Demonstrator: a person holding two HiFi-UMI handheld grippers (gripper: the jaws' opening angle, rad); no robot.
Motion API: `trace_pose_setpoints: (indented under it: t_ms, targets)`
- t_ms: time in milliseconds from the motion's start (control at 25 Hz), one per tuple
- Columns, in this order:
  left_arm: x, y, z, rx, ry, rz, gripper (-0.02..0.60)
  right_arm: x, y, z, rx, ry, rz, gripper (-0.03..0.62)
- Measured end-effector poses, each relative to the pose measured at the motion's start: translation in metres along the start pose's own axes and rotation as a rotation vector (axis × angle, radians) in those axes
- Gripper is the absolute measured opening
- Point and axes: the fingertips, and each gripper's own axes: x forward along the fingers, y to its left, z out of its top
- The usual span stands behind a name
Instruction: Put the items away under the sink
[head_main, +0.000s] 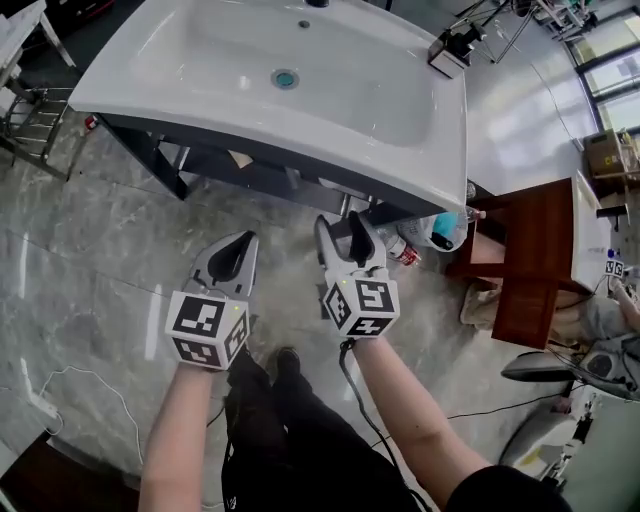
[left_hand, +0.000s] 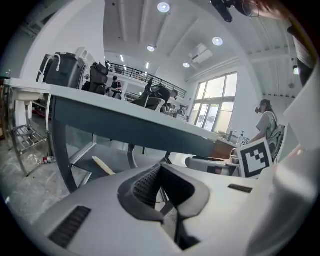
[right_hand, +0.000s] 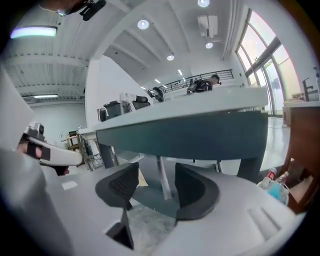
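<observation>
1. Head view: bottles (head_main: 438, 230) stand on the floor, right of the sink (head_main: 440, 170), so most stowing looks undone.
2. Left gripper view shows the under-sink shelf (left_hand: 122, 159) with a pale strip (left_hand: 103, 165) on it; the head view mostly hides this.
3. Left hand-held gripper (head_main: 245, 242) is clenched and empty. Right hand-held gripper (head_main: 341, 230) is released and empty.

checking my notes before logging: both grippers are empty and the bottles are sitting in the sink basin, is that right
Not quite. The bottles aren't in the sink basin; they are on the floor by its right end, beside the wooden cabinet, as the head view shows. The left gripper and right gripper are indeed empty.
</observation>
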Motion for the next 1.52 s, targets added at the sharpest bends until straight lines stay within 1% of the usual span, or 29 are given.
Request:
trace_pose_setpoints:
  t_ms: [40,160,200,280,360,400,520,640,800,920,1080,1160,1360,1520]
  targets:
    - [-0.004,-0.006,0.009,0.007,-0.006,-0.007,0.009,-0.008,0.006,0.010,-0.003,-0.015,0.010,0.206]
    - [-0.020,-0.027,0.032,0.021,-0.020,-0.033,0.009,-0.029,0.023,0.036,0.029,-0.047,0.051,0.142]
    - [-0.026,-0.034,0.039,0.027,-0.024,-0.045,0.009,-0.035,0.028,0.043,0.046,-0.048,0.065,0.133]
    - [-0.041,-0.046,0.049,0.036,-0.025,-0.069,0.009,-0.049,0.037,0.058,0.065,-0.050,0.080,0.079]
    - [-0.055,-0.055,0.057,0.038,-0.024,-0.084,0.009,-0.063,0.047,0.073,0.057,-0.051,0.087,0.022]
    - [-0.062,-0.058,0.062,0.038,-0.024,-0.092,0.009,-0.069,0.051,0.081,0.048,-0.049,0.093,0.006]
    - [-0.076,-0.069,0.074,0.051,-0.024,-0.129,0.009,-0.087,0.063,0.098,0.032,-0.029,0.113,0.003]
    - [-0.090,-0.074,0.088,0.067,-0.023,-0.160,0.009,-0.104,0.069,0.112,0.033,-0.012,0.093,0.003]
    - [-0.110,-0.068,0.117,0.039,-0.052,-0.165,0.009,-0.122,0.077,0.140,0.016,-0.022,0.056,0.003]
    - [-0.126,-0.064,0.137,0.023,-0.087,-0.183,0.009,-0.136,0.077,0.152,0.011,-0.040,0.024,0.003]
    - [-0.136,-0.063,0.155,0.082,-0.113,-0.221,0.009,-0.145,0.067,0.152,0.036,-0.052,-0.044,0.003]
    - [-0.139,-0.065,0.161,0.099,-0.121,-0.232,0.009,-0.148,0.064,0.148,0.046,-0.047,-0.068,0.003]
    - [-0.142,-0.063,0.173,0.056,-0.151,-0.226,0.009,-0.152,0.054,0.155,0.052,-0.067,-0.101,0.003]
    - [-0.133,-0.062,0.178,0.071,-0.146,-0.213,0.009,-0.148,0.029,0.159,0.085,-0.094,-0.142,0.003]
